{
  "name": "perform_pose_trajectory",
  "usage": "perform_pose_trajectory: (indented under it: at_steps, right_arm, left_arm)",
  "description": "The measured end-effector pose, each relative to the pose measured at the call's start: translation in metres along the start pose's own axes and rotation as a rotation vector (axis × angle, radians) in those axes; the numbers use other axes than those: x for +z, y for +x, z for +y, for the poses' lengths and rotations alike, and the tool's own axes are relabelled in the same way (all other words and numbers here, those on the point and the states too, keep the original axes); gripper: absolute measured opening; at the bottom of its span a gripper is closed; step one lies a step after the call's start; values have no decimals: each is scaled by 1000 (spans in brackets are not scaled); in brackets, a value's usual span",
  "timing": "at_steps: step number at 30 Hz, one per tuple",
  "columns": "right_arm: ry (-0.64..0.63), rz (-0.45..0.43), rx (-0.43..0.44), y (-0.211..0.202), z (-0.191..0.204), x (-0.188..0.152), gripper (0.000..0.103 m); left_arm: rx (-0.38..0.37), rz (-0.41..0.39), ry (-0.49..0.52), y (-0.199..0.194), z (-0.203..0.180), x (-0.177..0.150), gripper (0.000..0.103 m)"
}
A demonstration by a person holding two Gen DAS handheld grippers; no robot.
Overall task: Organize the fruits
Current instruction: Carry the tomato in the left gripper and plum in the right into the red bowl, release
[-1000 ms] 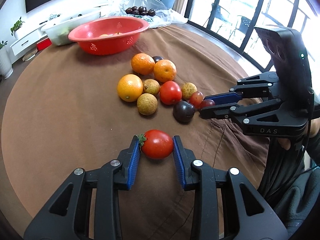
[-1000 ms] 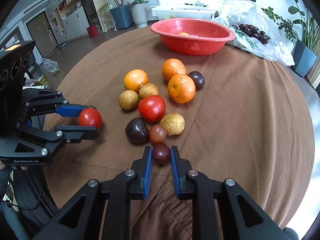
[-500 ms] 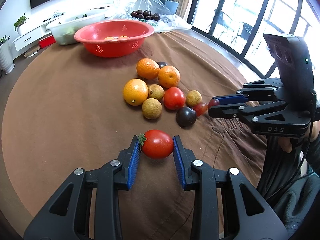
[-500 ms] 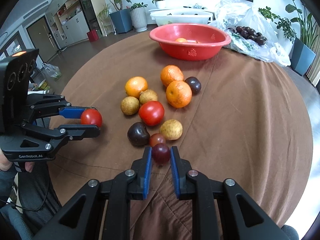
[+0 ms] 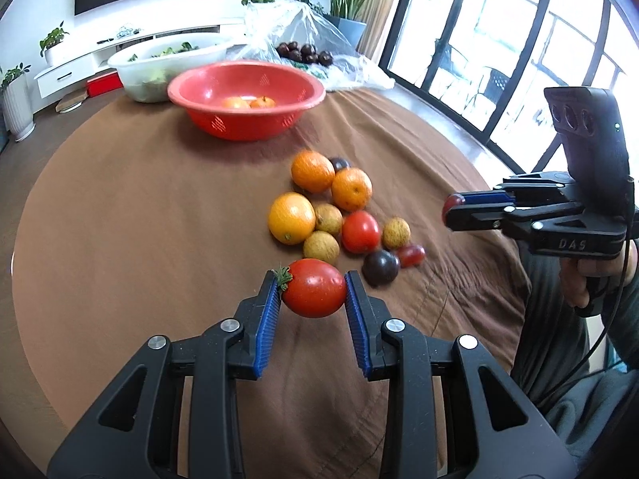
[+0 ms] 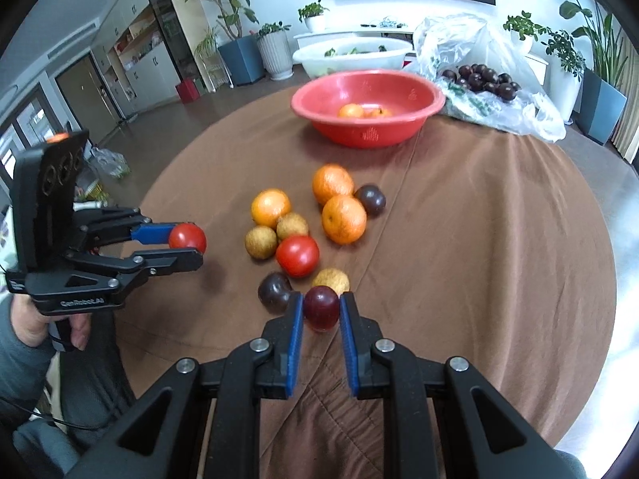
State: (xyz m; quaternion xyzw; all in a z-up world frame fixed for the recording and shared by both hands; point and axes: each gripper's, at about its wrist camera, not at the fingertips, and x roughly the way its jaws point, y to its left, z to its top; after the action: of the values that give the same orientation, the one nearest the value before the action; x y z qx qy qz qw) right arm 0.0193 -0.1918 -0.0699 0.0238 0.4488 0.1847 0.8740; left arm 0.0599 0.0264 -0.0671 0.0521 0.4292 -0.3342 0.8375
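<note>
**Now both fruits are up and heading for the bowl**

Now the left tongs (image 5: 313, 291) pinch a tomato (image 5: 314, 287) between the blue pads, stem leaf against the left pad, and the fruit hangs above the cloth, not on it. The right tongs (image 6: 321, 307) pinch a small dark red grape tomato (image 6: 320, 306) the same way.

A second ago the right tongs sat low at the near edge of the pile, their fruit touching the others. Since then they have lifted and drawn clear, and in the left view they now float well off to the right of the pile. The left tongs have carried their tomato forward too: the pile and the red bowl (image 5: 223, 119) both loom larger than before. Motion blur on the pile fits a move in progress.

On the desk (image 5: 120, 219) the pile is untouched: three oranges, three tan longans, a tomato, two dark plums and a second grape tomato (image 5: 411, 254) lie close together on the brown cloth. The bowl stands beyond them, with two oranges already inside.

So both picks look finished, and I judge the carry to the bowl to be the step in hand. Most of the sorting is still ahead.
</note>
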Motion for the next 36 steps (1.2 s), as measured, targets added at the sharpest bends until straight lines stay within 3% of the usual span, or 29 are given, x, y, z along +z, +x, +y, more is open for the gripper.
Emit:
perform_pose_trajectory:
  at_steps: [6,12,17,22,26,36]
  right_arm:
    - [34,-57,-17,-17,-20,29,20]
    - [73,-148,3,-32,-43,82,20]
    - [82,-183,31,-20,-51,137,20]
    - [88,-145,36,17,-58,177,20]
    - [100,-92,34,50,-65,189,20]
    - [58,44,-9,113,-65,188,20]
  left_arm:
    - [18,-55,8,-13,9,32,30]
    - [49,-110,24,-13,24,91,30]
    - [82,-104,39,9,40,145,30]
    - [102,-57,49,47,54,181,30]
    - [110,-17,26,78,69,196,30]
    - [121,49,23,121,82,191,31]
